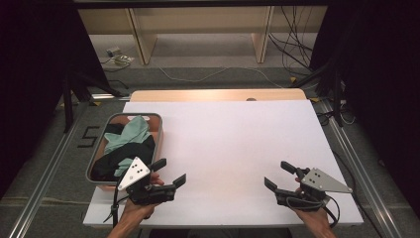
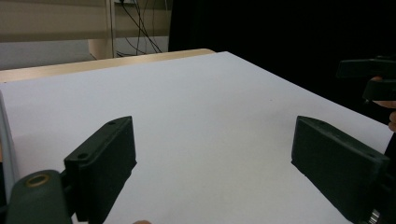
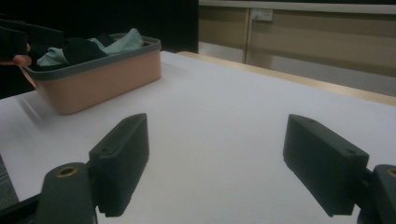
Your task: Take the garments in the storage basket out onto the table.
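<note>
We held the left tongs [image 1: 172, 172] just beside the near right corner of the tub [image 1: 159, 130], its jaws spread wide with nothing between them. In the left gripper view the left tongs [image 2: 215, 161] stood open over bare white tabletop [image 2: 201, 102], and the tips of the other tool showed dark at the right edge. We held the right tongs [image 1: 278, 174] well apart from the tub, toward the near right part of the tabletop [image 1: 228, 144], and its jaws were likewise wide open and empty. In the right gripper view the right tongs [image 3: 217, 163] framed plain white surface, with the tub [image 3: 100, 77] farther off on the left.

The tub itself was a pinkish plastic bin with a grey rim, sitting at the left side of the tabletop. Inside it lay a heap of clothes [image 1: 126, 144], pale green cloth over black cloth, piled up to the rim. Our left hand [image 1: 141, 201] was near the tub's front end; our right hand [image 1: 312, 210] was far from it. Beyond the tub's far side, loose cables [image 1: 292, 44] lay on the floor under a wooden bench [image 1: 198, 25].
</note>
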Tool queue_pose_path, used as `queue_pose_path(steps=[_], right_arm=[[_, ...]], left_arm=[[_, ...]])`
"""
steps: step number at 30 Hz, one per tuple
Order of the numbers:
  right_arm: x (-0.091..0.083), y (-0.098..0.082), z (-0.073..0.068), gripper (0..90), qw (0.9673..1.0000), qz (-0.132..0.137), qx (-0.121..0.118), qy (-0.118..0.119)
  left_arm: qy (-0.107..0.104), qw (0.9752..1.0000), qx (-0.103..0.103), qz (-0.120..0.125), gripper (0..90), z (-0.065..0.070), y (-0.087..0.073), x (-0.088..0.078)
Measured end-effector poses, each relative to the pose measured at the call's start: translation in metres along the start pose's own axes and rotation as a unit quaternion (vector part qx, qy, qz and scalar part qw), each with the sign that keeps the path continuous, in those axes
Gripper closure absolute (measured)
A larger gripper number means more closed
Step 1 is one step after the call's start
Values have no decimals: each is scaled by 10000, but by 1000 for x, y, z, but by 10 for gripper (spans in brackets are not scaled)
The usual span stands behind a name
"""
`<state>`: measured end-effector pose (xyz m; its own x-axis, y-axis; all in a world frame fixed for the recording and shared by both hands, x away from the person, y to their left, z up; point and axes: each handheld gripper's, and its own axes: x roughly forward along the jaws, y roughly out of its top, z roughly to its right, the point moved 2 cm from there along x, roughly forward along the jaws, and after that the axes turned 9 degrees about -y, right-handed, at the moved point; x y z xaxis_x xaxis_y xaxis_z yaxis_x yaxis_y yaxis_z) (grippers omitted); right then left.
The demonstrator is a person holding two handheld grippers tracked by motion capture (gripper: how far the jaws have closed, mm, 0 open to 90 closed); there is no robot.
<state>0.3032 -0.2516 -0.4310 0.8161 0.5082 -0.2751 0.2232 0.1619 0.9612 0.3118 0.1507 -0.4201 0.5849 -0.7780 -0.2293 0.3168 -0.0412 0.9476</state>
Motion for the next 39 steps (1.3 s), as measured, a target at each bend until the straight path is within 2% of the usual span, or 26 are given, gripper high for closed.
queue_pose_path(steps=[12,18,21,24,27,30,34,35,37,39], right_arm=[[-1,1,0,234,9999,41,118,54],[0,1,0,234,9999,53,110,53],[0,1,1,234,9999,36,104,35],[0,1,0,234,9999,38,104,45],[0,1,0,234,9999,33,91,37],[0,1,0,234,9999,45,114,47],[1,1,1,234,9998,42,166,70],[1,1,1,234,9998,43,164,70],[1,1,0,234,9999,42,153,66],[1,1,0,234,9998,46,153,78]], left_arm=[[51,9999,-67,72,131,-2,5,0],[93,9999,-82,15,132,-3,7,4],[186,9998,-56,2,132,-3,11,4],[298,9994,-179,-35,136,-6,17,6],[365,9991,-190,-74,141,-8,24,10],[433,9990,-110,-78,142,-9,32,14],[492,9986,-168,-114,142,-12,40,19],[530,9983,-183,-124,142,-13,43,19],[738,9970,-125,-201,142,-15,49,20],[782,9966,-166,-221,143,-17,54,21]])
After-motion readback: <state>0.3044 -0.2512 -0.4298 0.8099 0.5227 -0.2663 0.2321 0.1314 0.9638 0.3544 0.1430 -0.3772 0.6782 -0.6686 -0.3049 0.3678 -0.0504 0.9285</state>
